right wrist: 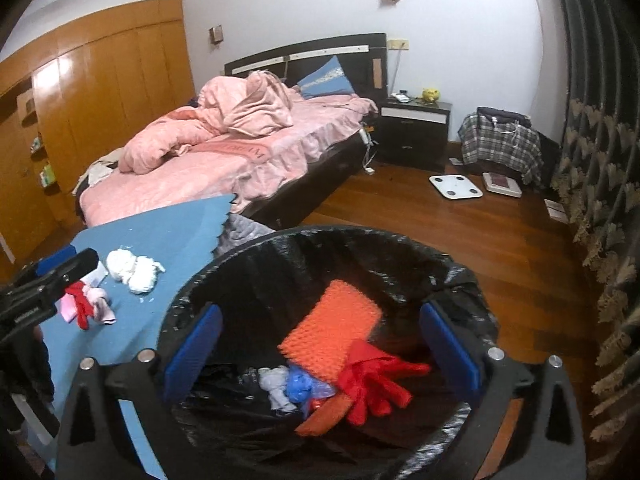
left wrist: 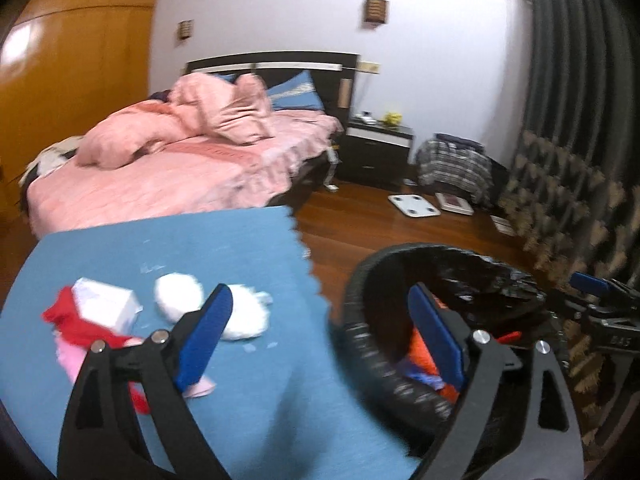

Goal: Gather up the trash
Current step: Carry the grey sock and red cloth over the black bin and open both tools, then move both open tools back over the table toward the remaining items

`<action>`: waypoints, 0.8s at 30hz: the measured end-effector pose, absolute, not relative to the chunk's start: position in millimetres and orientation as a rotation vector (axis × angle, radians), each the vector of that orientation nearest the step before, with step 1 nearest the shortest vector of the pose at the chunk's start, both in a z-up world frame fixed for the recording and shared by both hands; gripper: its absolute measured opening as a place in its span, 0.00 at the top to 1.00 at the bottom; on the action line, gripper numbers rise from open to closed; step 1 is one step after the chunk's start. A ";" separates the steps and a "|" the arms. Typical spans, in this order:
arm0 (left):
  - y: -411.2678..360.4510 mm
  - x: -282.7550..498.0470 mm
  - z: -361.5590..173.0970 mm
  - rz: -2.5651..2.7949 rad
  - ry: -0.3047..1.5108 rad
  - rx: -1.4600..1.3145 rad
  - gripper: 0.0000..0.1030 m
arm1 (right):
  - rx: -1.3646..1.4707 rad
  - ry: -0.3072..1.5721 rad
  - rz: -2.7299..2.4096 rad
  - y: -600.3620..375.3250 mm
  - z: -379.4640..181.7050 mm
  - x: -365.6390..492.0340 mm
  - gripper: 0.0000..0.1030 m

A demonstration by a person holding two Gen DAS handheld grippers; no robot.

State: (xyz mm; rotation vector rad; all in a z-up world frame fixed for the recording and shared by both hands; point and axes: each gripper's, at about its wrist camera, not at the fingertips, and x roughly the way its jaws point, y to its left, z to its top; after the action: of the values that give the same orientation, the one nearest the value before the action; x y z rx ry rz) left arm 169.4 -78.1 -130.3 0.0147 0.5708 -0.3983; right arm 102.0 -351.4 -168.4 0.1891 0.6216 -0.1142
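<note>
My left view is smearing with motion, so the bin rim and the scraps on the blue tabletop (left wrist: 248, 248) are reading soft. My left hand-held gripper (left wrist: 320, 336) is standing with its jaws wide apart and nothing between them, one blue pad over the tabletop and the other over the bin. It is covering part of the red and pink scraps (left wrist: 76, 320), so I cannot make out their full shape. A white box (left wrist: 106, 306) and two fluffy white wads (left wrist: 178, 298) are lying beside them.

My right hand-held gripper (right wrist: 320, 344) is hanging over the trash bin (right wrist: 256, 248), jaws spread wide and empty. Inside the crinkled, glossy black liner are lying a bumpy orange sheet (right wrist: 332, 328), a limp red glove (right wrist: 372, 380) and crumpled blue and pale bits (right wrist: 296, 388). The bin's near rim is cut off below.
</note>
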 end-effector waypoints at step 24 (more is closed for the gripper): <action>109.1 169.0 -155.5 0.010 0.609 -0.003 0.15 | 0.118 0.600 0.266 -170.2 -166.6 173.8 0.06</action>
State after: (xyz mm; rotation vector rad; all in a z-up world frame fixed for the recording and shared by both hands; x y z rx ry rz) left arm 169.0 109.1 -155.5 -0.0033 0.6091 0.0101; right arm 173.8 -170.2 -166.6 0.1178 0.5996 0.2657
